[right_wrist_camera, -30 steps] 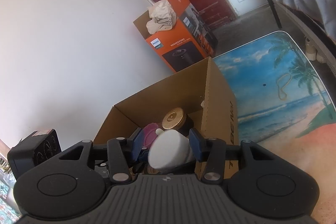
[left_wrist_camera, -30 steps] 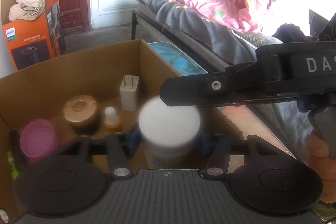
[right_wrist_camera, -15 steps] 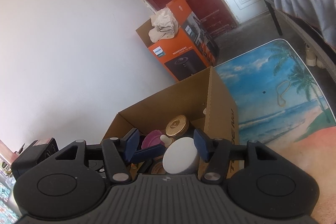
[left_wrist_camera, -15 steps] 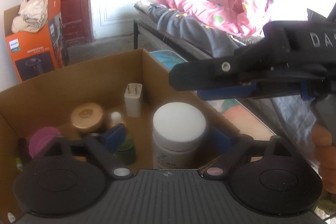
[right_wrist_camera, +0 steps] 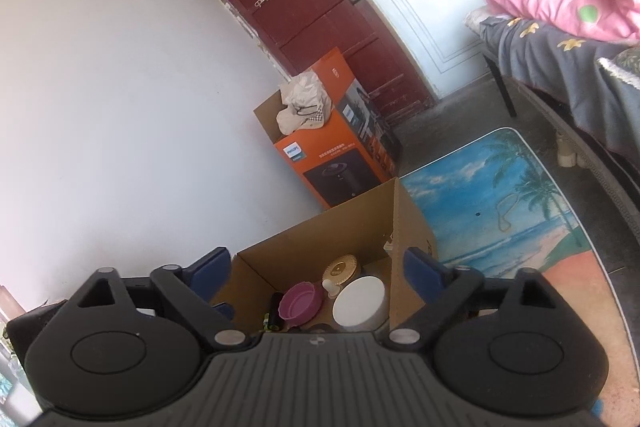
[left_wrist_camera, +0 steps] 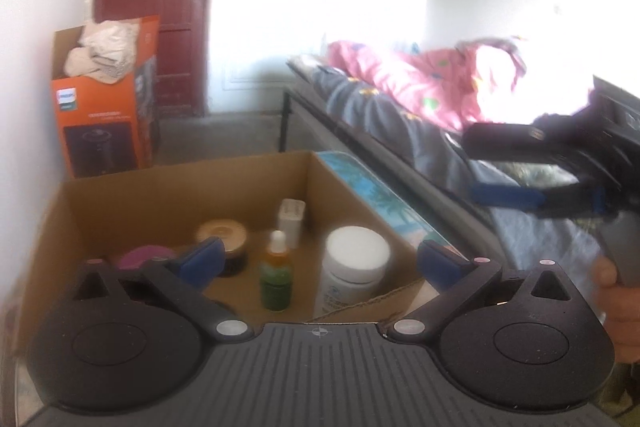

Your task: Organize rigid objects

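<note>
An open cardboard box (left_wrist_camera: pixel 120 203) (right_wrist_camera: pixel 412 227) holds a white-lidded jar (left_wrist_camera: pixel 356 267) (right_wrist_camera: pixel 360 303) standing upright. Beside it are a green dropper bottle (left_wrist_camera: pixel 275 277), a gold-lidded jar (left_wrist_camera: pixel 222 233) (right_wrist_camera: pixel 340 267), a white charger (left_wrist_camera: pixel 291 221) and a purple lid (right_wrist_camera: pixel 301 301). My left gripper (left_wrist_camera: pixel 320 261) hangs above the box's near side, jaws opening wide and touching nothing. My right gripper (right_wrist_camera: pixel 316 273) (left_wrist_camera: pixel 476 167) is up to the right of the box. Its jaws are also opening, with nothing between them.
The box stands on a table with a beach-print top (right_wrist_camera: pixel 500 211). An orange appliance carton (left_wrist_camera: pixel 104 115) (right_wrist_camera: pixel 340 155) with cloth on it stands by a red door (right_wrist_camera: pixel 320 7). A bed with a pink quilt (left_wrist_camera: pixel 420 83) runs along the right.
Both grippers have let go of the white jar, opened wide and drawn back and upward. The jar now stands in the box on its own.
</note>
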